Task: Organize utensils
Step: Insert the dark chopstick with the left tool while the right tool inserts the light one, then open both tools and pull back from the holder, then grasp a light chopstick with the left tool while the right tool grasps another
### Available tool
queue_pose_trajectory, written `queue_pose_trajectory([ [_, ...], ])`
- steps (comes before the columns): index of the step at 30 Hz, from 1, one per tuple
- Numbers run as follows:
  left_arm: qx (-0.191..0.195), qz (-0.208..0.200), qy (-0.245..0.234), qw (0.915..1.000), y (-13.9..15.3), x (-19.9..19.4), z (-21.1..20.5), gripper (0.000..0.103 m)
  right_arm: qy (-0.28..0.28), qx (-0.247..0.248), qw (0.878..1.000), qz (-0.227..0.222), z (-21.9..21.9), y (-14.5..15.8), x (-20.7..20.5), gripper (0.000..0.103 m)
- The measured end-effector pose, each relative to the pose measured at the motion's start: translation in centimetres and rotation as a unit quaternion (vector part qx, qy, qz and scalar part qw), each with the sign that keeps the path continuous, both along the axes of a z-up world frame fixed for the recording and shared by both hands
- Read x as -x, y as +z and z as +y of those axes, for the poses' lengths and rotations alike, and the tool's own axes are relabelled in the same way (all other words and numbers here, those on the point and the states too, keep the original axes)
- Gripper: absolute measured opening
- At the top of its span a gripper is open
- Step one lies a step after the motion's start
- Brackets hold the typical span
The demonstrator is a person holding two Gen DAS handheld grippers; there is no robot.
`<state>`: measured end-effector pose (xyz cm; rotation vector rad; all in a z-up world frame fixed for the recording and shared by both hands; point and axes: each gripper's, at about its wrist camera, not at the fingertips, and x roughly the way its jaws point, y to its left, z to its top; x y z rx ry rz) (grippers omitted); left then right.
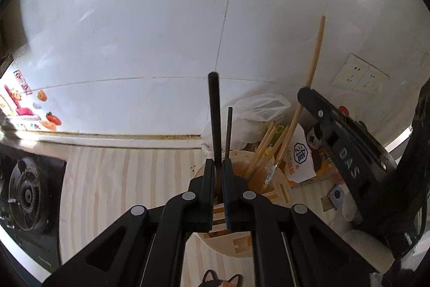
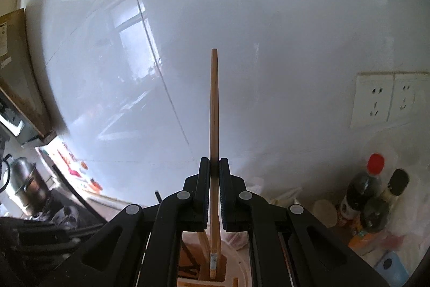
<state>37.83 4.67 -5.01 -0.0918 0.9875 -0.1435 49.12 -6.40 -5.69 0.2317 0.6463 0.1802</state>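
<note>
Fingers of left gripper [image 1: 218,164] clamped on black chopstick [image 1: 215,112], upright between pads, lower end down inside wooden holder [image 1: 279,179]. Right gripper [image 2: 214,163] likewise clamped on wooden chopstick [image 2: 214,104], upright between pads, lower end just above holder. More wooden chopsticks [image 1: 266,149] leaning in holder.

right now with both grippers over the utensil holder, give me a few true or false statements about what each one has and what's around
1. The left gripper is shut on a black chopstick. True.
2. The right gripper is empty. False: it is shut on a wooden chopstick.
3. Wooden chopsticks already stand in the utensil holder. True.
4. The bottle by the wall has a green cap. False: the cap is red.
5. A wall socket is on the wall. True.
</note>
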Motion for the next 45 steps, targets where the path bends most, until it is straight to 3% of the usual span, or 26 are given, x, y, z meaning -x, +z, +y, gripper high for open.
queue_pose_trajectory([
  [4, 0.011, 0.004, 0.016, 0.9998, 1.0, 0.3, -0.1, 0.008, 0.022, -0.008, 0.999, 0.034, -0.7, -0.8, 0.0, 0.010],
  [5, 0.013, -0.007, 0.019, 0.9997, 1.7, 0.7, -0.1, 0.013, 0.024, -0.015, 0.999, 0.039, -1.1, -0.7, 0.2, 0.020],
  [6, 0.013, -0.017, 0.021, 0.9995, 2.4, 1.1, -0.2, 0.029, 0.023, -0.020, 0.999, 0.041, -1.6, -0.5, 0.5, 0.041],
  [7, 0.018, -0.028, 0.025, 0.9991, 3.1, 1.4, 0.0, 0.043, 0.018, -0.027, 0.999, 0.042, -2.3, -0.1, 1.0, 0.051],
  [8, 0.022, -0.043, 0.029, 0.9984, 4.0, 1.9, 0.1, 0.073, 0.013, -0.035, 0.998, 0.041, -2.9, 0.3, 1.4, 0.060],
  [9, 0.028, -0.060, 0.033, 0.9973, 4.8, 2.5, 0.2, 0.089, 0.007, -0.041, 0.998, 0.041, -3.7, 0.8, 1.9, 0.060],
  [13, 0.013, -0.102, 0.052, 0.9934, 6.5, 4.6, 0.5, 0.103, -0.026, -0.037, 0.998, 0.052, -6.7, 2.4, 4.3, 0.063],
  [15, -0.008, -0.108, 0.063, 0.9921, 6.5, 5.6, 0.5, 0.103, -0.044, -0.034, 0.996, 0.063, -8.1, 2.7, 6.0, 0.068],
  [21, -0.041, -0.084, 0.065, 0.9934, 2.7, 9.0, -0.5, 0.103, -0.085, -0.029, 0.990, 0.107, -12.4, 0.3, 11.7, 0.088],
  [25, -0.084, -0.035, 0.057, 0.9942, -2.3, 10.3, -2.9, 0.103, -0.112, -0.001, 0.981, 0.155, -15.0, -3.3, 14.8, 0.088],
  [28, -0.093, 0.011, 0.038, 0.9949, -6.6, 10.8, -5.2, 0.103, -0.123, 0.023, 0.970, 0.208, -16.6, -6.8, 16.5, 0.088],
  [34, -0.097, 0.121, -0.007, 0.9879, -15.8, 11.0, -10.3, 0.103, -0.098, 0.071, 0.929, 0.350, -18.0, -15.8, 18.8, 0.085],
  [38, -0.103, 0.176, -0.036, 0.9784, -20.3, 11.9, -13.6, 0.103, -0.077, 0.084, 0.900, 0.422, -18.8, -21.2, 20.7, 0.064],
  [43, -0.124, 0.208, -0.066, 0.9680, -23.5, 12.8, -16.7, 0.103, -0.068, 0.082, 0.878, 0.467, -19.6, -25.2, 22.7, 0.052],
  [44, -0.125, 0.211, -0.070, 0.9668, -23.8, 13.0, -17.1, 0.102, -0.069, 0.084, 0.875, 0.471, -19.8, -25.7, 23.0, 0.047],
  [45, -0.127, 0.214, -0.076, 0.9655, -24.1, 13.1, -17.6, 0.102, -0.073, 0.094, 0.879, 0.461, -19.8, -25.5, 23.3, 0.030],
])
